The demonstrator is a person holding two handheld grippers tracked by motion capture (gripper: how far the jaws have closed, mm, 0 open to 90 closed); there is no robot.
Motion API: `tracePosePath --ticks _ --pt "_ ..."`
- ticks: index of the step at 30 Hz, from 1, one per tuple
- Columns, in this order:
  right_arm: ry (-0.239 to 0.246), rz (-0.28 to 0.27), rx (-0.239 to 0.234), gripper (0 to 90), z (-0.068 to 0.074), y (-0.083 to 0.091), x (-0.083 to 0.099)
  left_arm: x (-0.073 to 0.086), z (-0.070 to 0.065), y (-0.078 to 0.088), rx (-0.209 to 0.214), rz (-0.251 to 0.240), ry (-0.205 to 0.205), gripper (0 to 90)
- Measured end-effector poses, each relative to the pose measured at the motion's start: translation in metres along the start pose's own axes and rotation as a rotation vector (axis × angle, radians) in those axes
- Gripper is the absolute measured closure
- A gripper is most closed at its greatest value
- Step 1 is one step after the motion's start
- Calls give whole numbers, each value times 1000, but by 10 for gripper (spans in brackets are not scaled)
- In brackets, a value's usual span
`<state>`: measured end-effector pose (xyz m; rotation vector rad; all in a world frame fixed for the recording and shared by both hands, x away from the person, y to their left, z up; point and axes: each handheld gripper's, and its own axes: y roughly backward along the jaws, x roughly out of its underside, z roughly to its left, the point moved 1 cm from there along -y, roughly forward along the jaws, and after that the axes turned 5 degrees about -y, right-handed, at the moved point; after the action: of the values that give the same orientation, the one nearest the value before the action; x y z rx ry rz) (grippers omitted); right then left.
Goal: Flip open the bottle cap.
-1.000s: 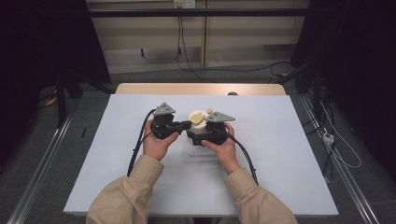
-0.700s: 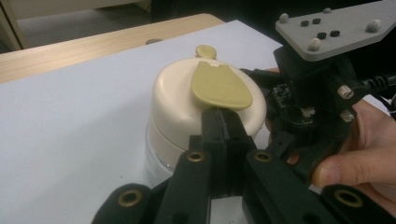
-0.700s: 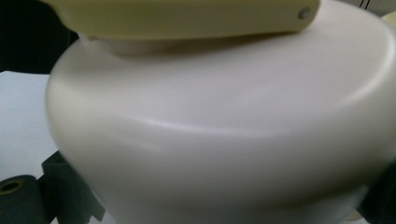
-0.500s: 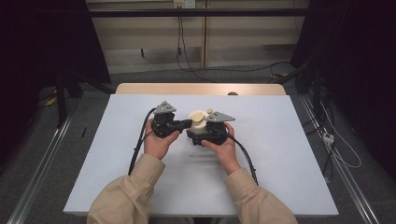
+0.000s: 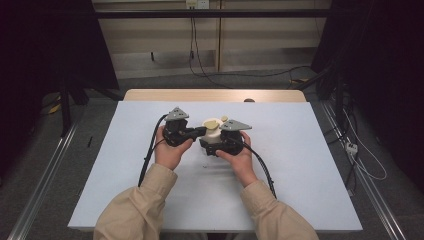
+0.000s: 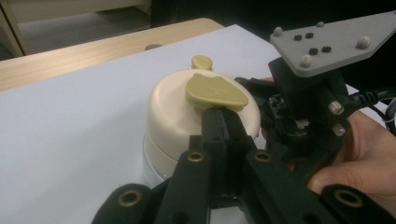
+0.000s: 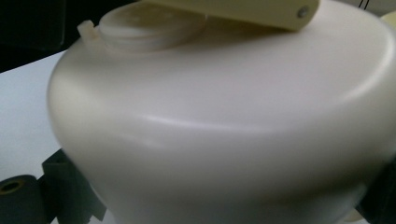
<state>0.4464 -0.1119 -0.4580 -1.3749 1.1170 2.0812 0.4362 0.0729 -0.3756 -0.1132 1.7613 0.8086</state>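
Cream lidded container (image 5: 212, 131), standing mid-bench (image 5: 300, 170) between your two hands. Your left tool (image 6: 223, 114), jaws pressed together, touches the olive tab (image 6: 215, 92) on its lid. Your right tool (image 5: 216, 145) sits tight against the container's side; its jaw setting cannot be told.

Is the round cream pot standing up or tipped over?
Standing up. The cream pot sits flat on the white table, its domed lid on top, with the olive-green tab lying level across it.
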Motion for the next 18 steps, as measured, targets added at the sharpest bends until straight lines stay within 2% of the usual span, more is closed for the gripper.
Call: tracePosePath --ticks 18 --pt "-8 1 2 42 0 1 0 -6 -2 -1 1 -18 3 900"
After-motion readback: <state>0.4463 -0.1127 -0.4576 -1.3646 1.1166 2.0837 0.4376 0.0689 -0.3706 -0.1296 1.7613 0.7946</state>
